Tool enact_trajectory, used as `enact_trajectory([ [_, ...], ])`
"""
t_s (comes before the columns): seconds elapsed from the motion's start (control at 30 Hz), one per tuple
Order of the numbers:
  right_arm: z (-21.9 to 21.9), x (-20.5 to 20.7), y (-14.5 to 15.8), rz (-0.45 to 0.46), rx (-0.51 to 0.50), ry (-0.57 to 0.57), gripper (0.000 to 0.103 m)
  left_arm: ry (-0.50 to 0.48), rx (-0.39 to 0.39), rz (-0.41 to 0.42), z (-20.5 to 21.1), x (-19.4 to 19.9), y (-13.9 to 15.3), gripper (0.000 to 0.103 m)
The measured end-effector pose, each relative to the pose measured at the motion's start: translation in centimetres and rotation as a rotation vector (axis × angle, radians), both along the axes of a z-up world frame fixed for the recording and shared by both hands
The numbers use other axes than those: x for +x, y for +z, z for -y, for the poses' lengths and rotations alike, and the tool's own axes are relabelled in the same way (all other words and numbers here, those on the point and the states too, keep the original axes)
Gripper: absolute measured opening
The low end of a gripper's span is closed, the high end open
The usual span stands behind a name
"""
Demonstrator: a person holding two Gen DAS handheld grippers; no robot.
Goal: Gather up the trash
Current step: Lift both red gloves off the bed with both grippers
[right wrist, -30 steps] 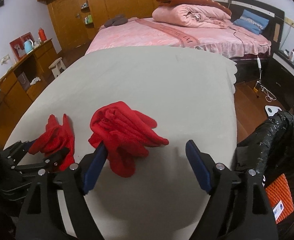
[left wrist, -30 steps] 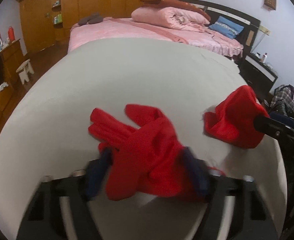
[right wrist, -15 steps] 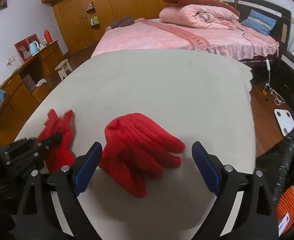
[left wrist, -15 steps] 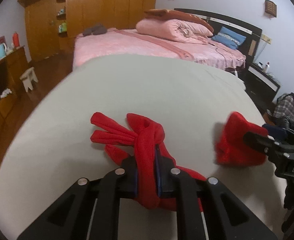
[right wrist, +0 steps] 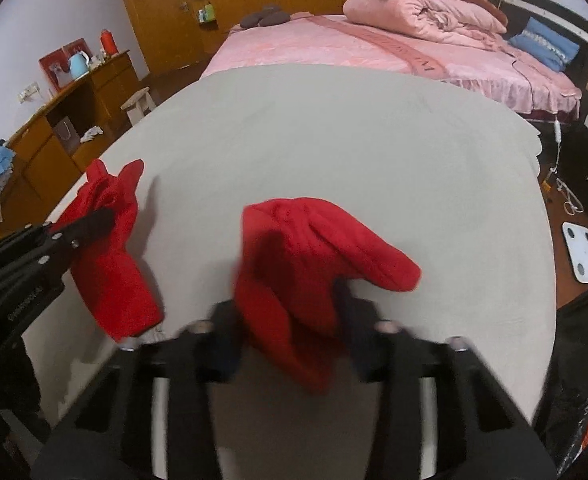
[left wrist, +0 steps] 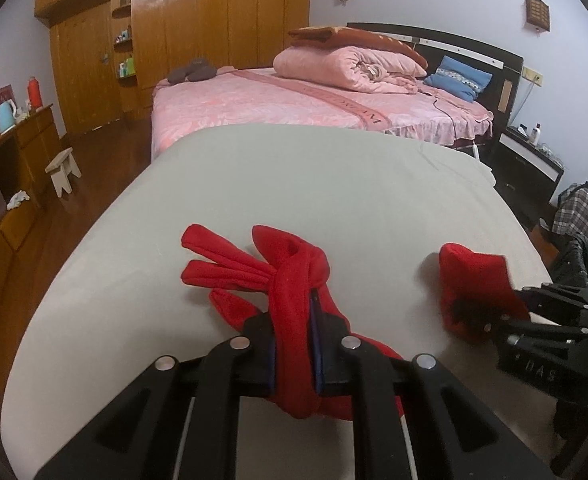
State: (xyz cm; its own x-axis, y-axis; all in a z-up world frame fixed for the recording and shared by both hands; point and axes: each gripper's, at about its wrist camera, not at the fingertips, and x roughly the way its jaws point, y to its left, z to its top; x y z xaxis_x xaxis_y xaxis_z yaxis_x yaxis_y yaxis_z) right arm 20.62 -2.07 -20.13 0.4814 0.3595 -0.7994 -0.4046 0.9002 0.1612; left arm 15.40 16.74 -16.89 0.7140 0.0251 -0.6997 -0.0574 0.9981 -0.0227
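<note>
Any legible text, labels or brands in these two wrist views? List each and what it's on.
"DAS": partial raised lettering on the black right gripper body, the rest cut off.
Lettering on the black left gripper body: too blurred to read.
Woven lettering on the darker pink band across the pink bedspread: too small and distorted to read.
Orange patch with a white label at the black bag: unreadable.

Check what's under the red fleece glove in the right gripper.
Under the red fleece glove only the grey table cover and the glove's shadow show. The right gripper is blurred, and the patch directly beneath the bunched fabric is covered, so unseen.
</note>
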Motion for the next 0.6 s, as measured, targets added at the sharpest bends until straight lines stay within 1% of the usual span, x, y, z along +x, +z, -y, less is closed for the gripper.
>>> enact_trajectory([
  [0.03,0.2,0.0,0.2,0.0,0.004,-0.001,0.019,0.002,-0.001,0.002,0.1,-0.1,0.1,0.013],
  [0.1,0.7,-0.2,0.9,0.011,0.016,-0.008,0.017,0.001,0.0,0.009,0.3,-0.3,0.5,0.013],
  [0.33,2.9,-1.0,4.2,0.047,0.071,-0.038,0.017,-0.007,0.0,0.035,1.1,-1.3,2.1,0.013],
  [0.6,6.2,-2.9,8.4,0.109,0.119,-0.062,0.017,-0.038,0.0,0.077,3.7,-3.3,5.0,0.013],
])
